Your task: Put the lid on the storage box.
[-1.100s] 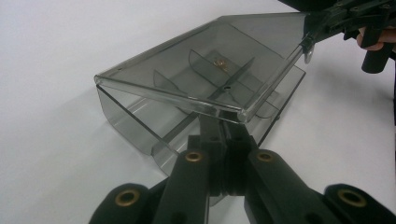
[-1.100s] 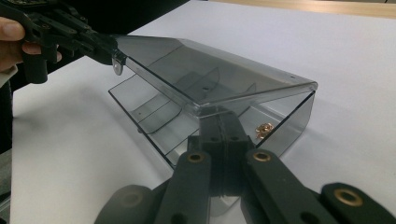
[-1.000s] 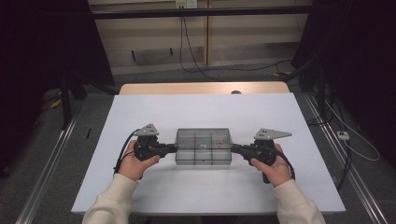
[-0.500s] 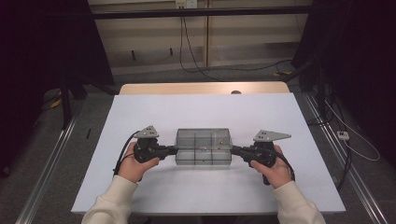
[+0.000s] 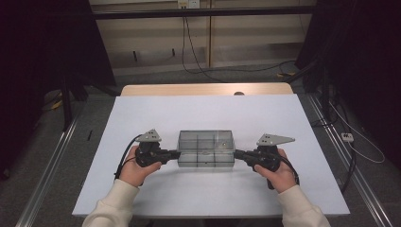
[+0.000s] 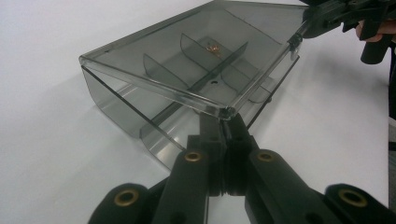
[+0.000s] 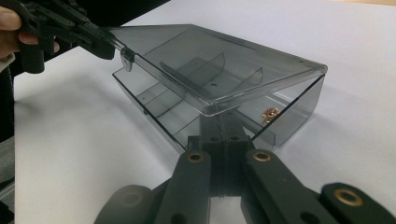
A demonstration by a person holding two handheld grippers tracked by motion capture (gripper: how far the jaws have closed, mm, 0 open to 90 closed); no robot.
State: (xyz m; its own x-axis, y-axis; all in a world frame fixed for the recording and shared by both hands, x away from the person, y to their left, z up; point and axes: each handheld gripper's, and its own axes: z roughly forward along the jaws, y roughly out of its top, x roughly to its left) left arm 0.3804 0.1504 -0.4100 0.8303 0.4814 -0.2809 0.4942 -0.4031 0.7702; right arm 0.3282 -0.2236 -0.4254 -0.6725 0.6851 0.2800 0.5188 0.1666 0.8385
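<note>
Hidden or unclear: in the left tool view the jaw tips of the left tool (image 6: 223, 128) pass under the lid edge of the box (image 6: 196, 88), so the contact point itself is covered. The same holds in the right tool view, where the right tool (image 7: 224, 123) ends beneath the lid corner of the box. In the high view both tools are small, dark shapes, and their jaw tips cannot be made out against the box ends. The person's forearms are cut off at the bottom of that view. A small coppery item (image 7: 270, 113) lies in one compartment; what it is cannot be made out.

Task thing: a clear, smoke-tinted plastic box with internal dividers forming several compartments. Its lid stands partly raised above the tray, tilted, with a visible gap between lid and tray.

Position: the box sits on the white surface (image 5: 203, 113), about midway between the left and right edges and nearer the person's edge than the far one.

Tools: the left tool is at the box's left end, the right tool at its right end. Both sets of jaws are pressed together, each seemingly pinching a thin end edge of the box
</note>
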